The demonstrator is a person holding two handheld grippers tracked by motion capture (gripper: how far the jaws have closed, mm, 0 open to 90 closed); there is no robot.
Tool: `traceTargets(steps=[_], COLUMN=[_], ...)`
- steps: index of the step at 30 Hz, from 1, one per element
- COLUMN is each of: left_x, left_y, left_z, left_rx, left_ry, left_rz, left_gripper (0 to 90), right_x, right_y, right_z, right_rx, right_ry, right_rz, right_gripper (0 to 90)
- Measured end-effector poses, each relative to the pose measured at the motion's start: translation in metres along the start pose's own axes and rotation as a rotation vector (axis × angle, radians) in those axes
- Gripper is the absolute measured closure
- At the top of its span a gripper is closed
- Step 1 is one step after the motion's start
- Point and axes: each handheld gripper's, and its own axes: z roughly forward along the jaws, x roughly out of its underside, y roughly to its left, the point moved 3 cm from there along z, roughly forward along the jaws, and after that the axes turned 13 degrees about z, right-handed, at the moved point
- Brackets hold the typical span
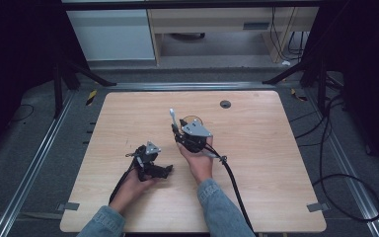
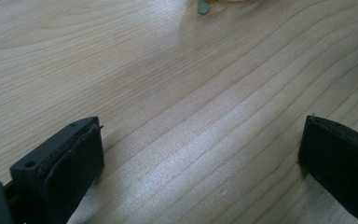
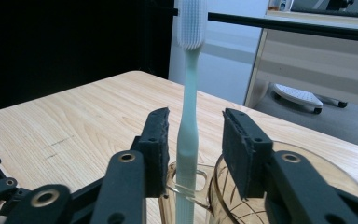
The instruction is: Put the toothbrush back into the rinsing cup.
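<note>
One toothbrush (image 3: 188, 126) upright, bristles up, handle in cup (image 3: 279, 196).

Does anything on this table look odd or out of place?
Mildly, yes: the toothbrush stands bristles-up through the handle loop of the amber cup, outside the cup's bowl. The right gripper has its pads either side of it, not touching. Nothing looks spilled or broken.

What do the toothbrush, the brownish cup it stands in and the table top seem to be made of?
The toothbrush looks like smooth pale mint plastic with a matt sheen; its white bristle head seems soft, perhaps silicone. The cup appears to be clear amber-tinted plastic, since the table shows through its wall; glass cannot be ruled out. The table looks like light wood or wood-grain laminate, with visible grain lines and a slight gloss.
</note>
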Motion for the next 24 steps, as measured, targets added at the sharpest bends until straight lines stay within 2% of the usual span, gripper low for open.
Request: traceTargets(steps=[5, 11, 16, 21, 24], left_x=[0.0, 0.0, 0.0, 0.0, 0.0], left_y=[0.0, 0.0, 0.0, 0.0, 0.0], left_z=[0.0, 0.0, 0.0, 0.0, 0.0], left_rx=[0.0, 0.0, -0.001, -0.001, 0.0], left_ry=[0.0, 0.0, -0.001, -0.002, 0.0], left_rz=[0.0, 0.0, -0.001, -0.002, 0.0], left_gripper=[0.0, 0.0, 0.0, 0.0, 0.0], right_x=[-0.005, -0.009, -0.015, -0.023, -0.026], right_y=[0.0, -0.001, -0.001, -0.004, -0.009], right_z=[-0.004, -0.009, -0.014, -0.024, -0.028], right_rx=[0.003, 0.029, 0.03, 0.046, 0.059], right_ry=[0.003, 0.049, 0.05, 0.065, 0.101], right_rz=[-0.002, -0.016, -0.027, -0.028, -0.012], right_gripper=[57.6, 49.4, 45.6, 35.8, 29.1])
